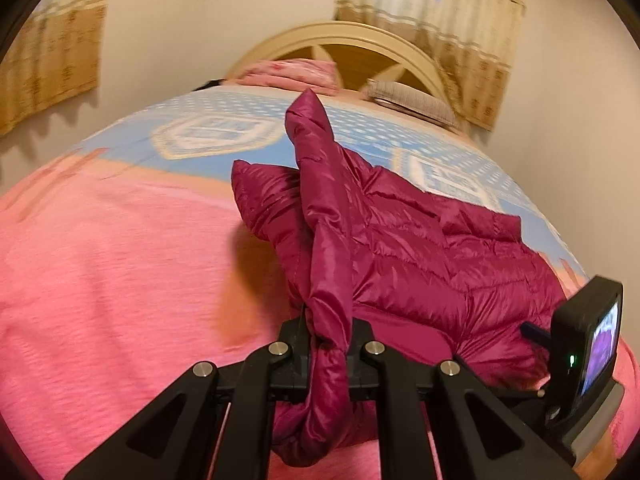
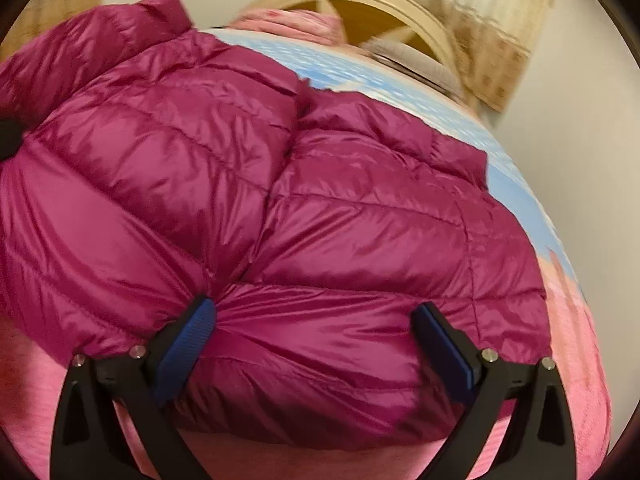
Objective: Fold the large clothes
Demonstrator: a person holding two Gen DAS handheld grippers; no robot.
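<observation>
A magenta puffer jacket [image 1: 420, 248] lies on the pink bedspread [image 1: 120, 280]. My left gripper [image 1: 330, 340] is shut on a narrow edge of the jacket, which rises as a lifted strip [image 1: 320, 200] over the body of the garment. In the right wrist view the jacket [image 2: 200, 160] fills most of the frame. My right gripper [image 2: 316, 320] stands wide open against its near hem, and the puffy fabric bulges between the blue pads [image 2: 188, 336]. The right gripper's body [image 1: 588, 340] shows at the jacket's right side in the left wrist view.
Beyond the jacket the bed has a blue and white patterned cover [image 1: 216, 132]. A pink pillow [image 1: 292, 70] and a grey pillow [image 1: 412, 102] lie by the curved headboard [image 1: 348, 36]. Curtains [image 1: 460, 12] hang behind, and walls stand close on both sides.
</observation>
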